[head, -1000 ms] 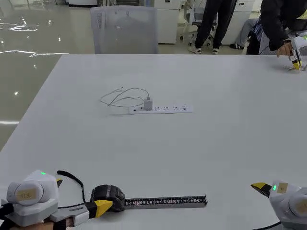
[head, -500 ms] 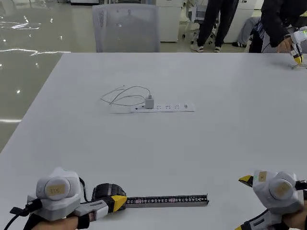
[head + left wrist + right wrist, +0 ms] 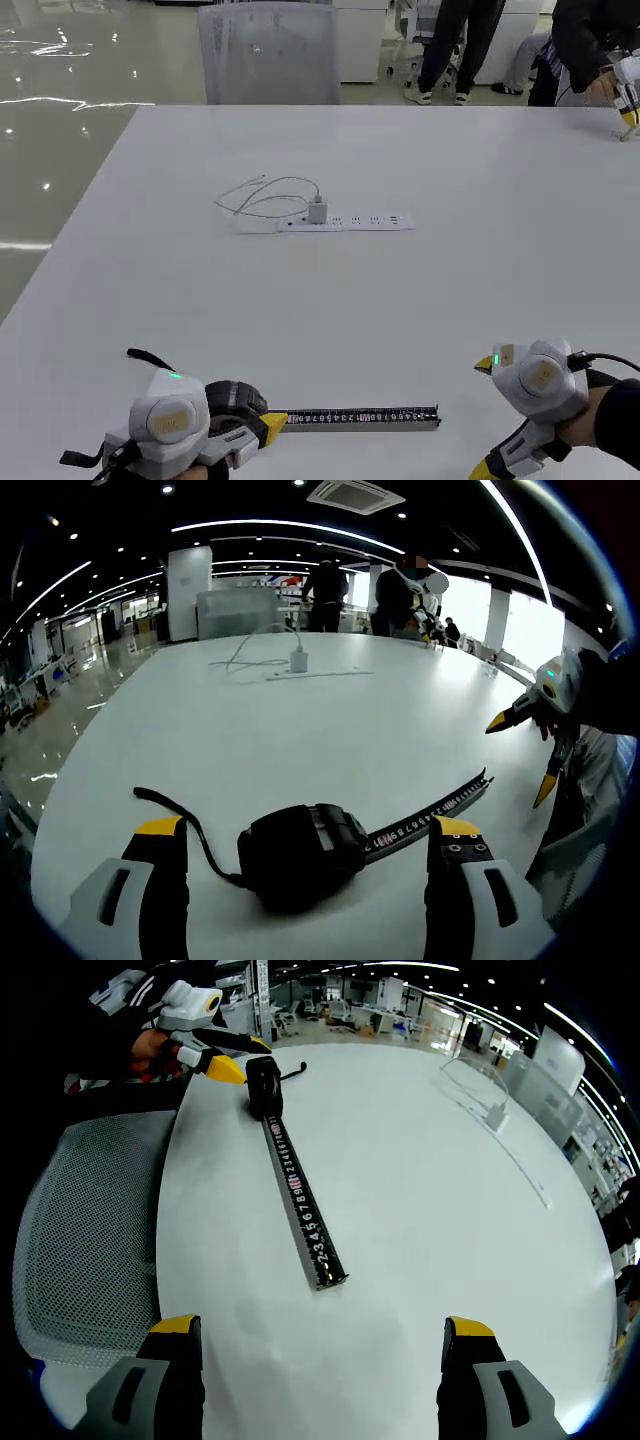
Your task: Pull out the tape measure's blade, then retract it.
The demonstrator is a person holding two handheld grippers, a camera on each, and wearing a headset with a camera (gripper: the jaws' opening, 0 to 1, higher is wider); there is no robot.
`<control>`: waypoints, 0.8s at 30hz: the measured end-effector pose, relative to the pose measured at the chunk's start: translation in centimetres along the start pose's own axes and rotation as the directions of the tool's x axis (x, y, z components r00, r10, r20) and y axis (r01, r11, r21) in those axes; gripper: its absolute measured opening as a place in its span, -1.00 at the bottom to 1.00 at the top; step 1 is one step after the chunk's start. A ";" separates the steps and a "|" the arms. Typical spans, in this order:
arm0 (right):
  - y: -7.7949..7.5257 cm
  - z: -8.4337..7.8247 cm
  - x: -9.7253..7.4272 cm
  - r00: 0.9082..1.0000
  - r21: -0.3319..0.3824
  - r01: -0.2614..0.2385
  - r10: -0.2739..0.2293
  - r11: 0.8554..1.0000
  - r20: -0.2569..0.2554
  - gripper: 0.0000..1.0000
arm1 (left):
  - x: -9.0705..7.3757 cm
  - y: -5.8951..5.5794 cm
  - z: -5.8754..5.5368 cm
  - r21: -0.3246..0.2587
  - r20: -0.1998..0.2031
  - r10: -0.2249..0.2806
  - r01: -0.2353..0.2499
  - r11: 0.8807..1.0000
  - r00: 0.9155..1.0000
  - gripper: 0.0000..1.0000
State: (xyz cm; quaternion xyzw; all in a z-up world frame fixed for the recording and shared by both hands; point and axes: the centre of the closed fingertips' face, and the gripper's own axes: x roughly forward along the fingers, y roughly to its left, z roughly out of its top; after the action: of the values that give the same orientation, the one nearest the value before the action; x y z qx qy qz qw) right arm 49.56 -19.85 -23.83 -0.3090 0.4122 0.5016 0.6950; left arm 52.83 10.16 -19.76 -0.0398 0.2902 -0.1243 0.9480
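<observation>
The tape measure (image 3: 232,405) (image 3: 300,850) (image 3: 264,1075) is lying close to the near edge of the white table (image 3: 420,300), left of the middle. It is sitting where it was a second ago. Its blade (image 3: 360,417) (image 3: 430,815) (image 3: 303,1205) is still drawn out flat along the tabletop toward the right, looking no longer and no shorter than before.

The left gripper (image 3: 255,415) (image 3: 305,830) is the one doing the moving. It has been sliding in from the near-left corner and is now sitting right up at the black case. Its yellow-tipped jaws are standing wide apart, one on each side of the case and not clamping it. The case's black strap (image 3: 180,815) is trailing off to the left.

The right gripper (image 3: 483,418) (image 3: 322,1327) has come in from the right edge and is now hovering near the blade's free end, still apart from it. Its jaws are spread as well, holding nothing.

Further up the table, the power strip (image 3: 340,222) and its looped white cable (image 3: 262,195) are lying undisturbed. Another person (image 3: 590,40) is working at the far right corner.
</observation>
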 end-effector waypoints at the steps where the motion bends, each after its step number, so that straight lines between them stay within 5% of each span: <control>1: -0.2 0.2 0.2 1.000 -0.005 -0.003 0.003 1.000 -0.002 0.97 | 0.1 0.3 -0.1 -0.031 0.007 0.018 -0.018 0.999 1.000 0.96; 8: -1.1 0.8 1.2 0.999 -0.069 -0.038 0.036 0.997 -0.033 0.75 | 0.6 0.2 -0.9 0.009 0.003 0.064 -0.064 0.998 0.998 0.98; 14: -1.5 1.4 1.9 0.997 -0.095 -0.061 0.057 0.994 -0.045 0.61 | 0.9 0.8 -0.9 -0.016 0.016 0.102 -0.102 0.995 0.995 0.98; 24: -0.9 1.8 2.7 0.991 -0.190 -0.126 0.118 0.974 -0.056 -0.15 | 0.9 2.4 0.8 -0.022 0.063 0.113 -0.112 0.993 0.992 0.98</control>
State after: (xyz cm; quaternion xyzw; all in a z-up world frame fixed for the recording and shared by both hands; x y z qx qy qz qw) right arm 51.31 -17.45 -25.37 -0.3601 0.3953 0.5738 0.6203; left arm 54.53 12.26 -19.95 -0.0361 0.2624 -0.0667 0.9620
